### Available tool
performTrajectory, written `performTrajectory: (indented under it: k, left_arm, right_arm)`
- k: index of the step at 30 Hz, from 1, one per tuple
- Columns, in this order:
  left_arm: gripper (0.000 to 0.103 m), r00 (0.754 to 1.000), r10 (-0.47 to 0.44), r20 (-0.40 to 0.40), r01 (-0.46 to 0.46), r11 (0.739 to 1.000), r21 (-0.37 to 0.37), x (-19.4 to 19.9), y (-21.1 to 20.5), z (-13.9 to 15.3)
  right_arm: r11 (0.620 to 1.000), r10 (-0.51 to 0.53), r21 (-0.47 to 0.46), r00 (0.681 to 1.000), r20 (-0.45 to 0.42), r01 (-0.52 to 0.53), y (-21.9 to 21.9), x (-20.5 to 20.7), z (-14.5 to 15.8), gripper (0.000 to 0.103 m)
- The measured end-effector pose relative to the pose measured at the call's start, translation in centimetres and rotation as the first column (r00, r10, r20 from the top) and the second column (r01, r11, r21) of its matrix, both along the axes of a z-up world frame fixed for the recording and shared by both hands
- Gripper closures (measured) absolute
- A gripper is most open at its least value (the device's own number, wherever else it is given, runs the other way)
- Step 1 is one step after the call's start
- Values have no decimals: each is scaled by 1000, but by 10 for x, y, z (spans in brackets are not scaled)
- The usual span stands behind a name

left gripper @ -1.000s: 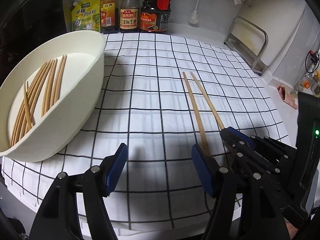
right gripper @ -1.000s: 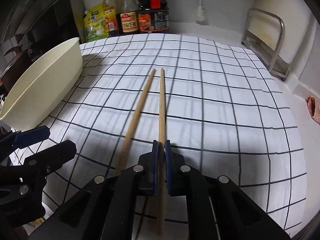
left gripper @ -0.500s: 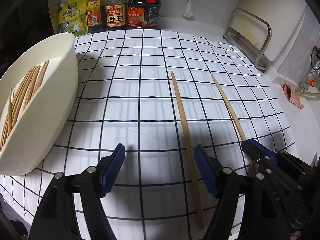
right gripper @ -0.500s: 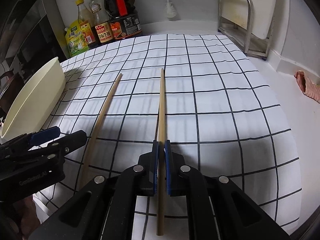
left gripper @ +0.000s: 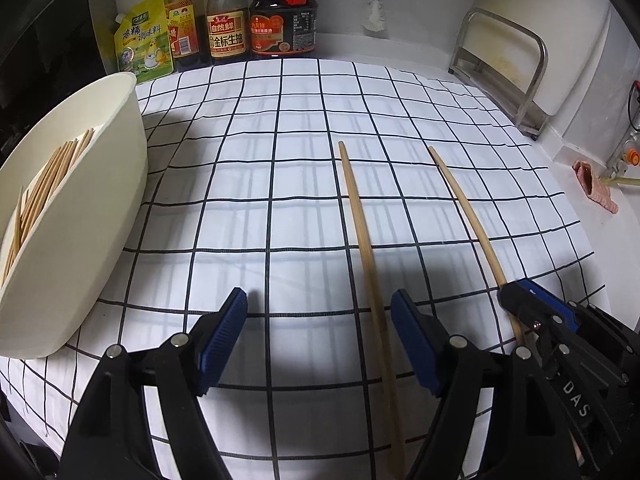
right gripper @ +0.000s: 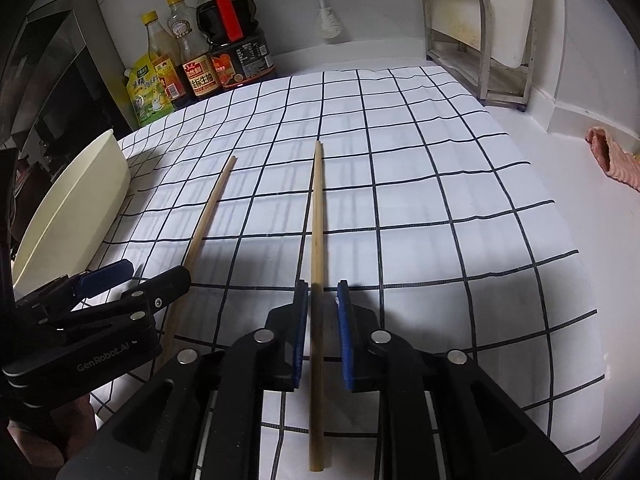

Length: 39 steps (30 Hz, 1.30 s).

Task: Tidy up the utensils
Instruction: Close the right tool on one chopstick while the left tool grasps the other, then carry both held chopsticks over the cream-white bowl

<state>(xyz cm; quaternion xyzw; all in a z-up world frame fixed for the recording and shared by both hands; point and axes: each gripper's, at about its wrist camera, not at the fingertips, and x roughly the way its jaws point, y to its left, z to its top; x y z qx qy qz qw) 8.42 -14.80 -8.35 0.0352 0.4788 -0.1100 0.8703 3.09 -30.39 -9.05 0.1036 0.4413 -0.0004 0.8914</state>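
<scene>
We take the wide cream plastic basin (left gripper: pixel 80 248) as our landmark; it sits at the left edge of the table, on the white cloth with the black grid (left gripper: pixel 280 184), and already holds a bundle of wooden chopsticks (left gripper: pixel 44 184). To the right of the basin two more long pale wooden chopsticks lie on the cloth. A second ago they lay almost touching, side by side; now they are clearly apart, the nearer chopstick (left gripper: pixel 368 264) closer to the basin and the farther chopstick (right gripper: pixel 317 248) beyond it, both pointing towards the bottles at the back wall.

Our left hand-held gripper (left gripper: pixel 320 336) has just been widening and stands spread, with the lower part of the nearer chopstick between its blue pads but not pressed by them. Our right hand-held gripper (right gripper: pixel 322 332), which was pinching the farther chopstick, has just begun to part; there is a visible gap beside the stick on its right, so we judge the pinch released and the stick resting on the cloth.

We read this as the pair having been separated so each can be taken singly. Neither chopstick has yet reached the basin.
</scene>
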Motion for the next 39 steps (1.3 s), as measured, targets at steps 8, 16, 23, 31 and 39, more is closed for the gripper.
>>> performTrajectory:
  k: [8,16,23,31,39]
  left_arm:
    - [25,1000,8,11,-9,1000,24,1,-2,-3]
    - [22,999,22,25,-23,999,42,0,-3,-4]
    - [50,999,-8,41,7,999,39,-6,-8,0]
    - [96,998,-56,33,55,998,34,-12,-16,2]
    - [96,999,-52,15,52,999,-3,-19,-1,14]
  right_arm:
    - [999,24,-28,1000,3,-24,7,1,0,72]
    - [995,31,-90,1000,4,-31,14,3,0,72]
    - [982,47,-181,999,-6,-48,25,5,-2,74]
    - [987,63,-149,998,-1,-62,22,3,-1,97]
    - [998,34,-56,999,26,-33,16,0,9,97]
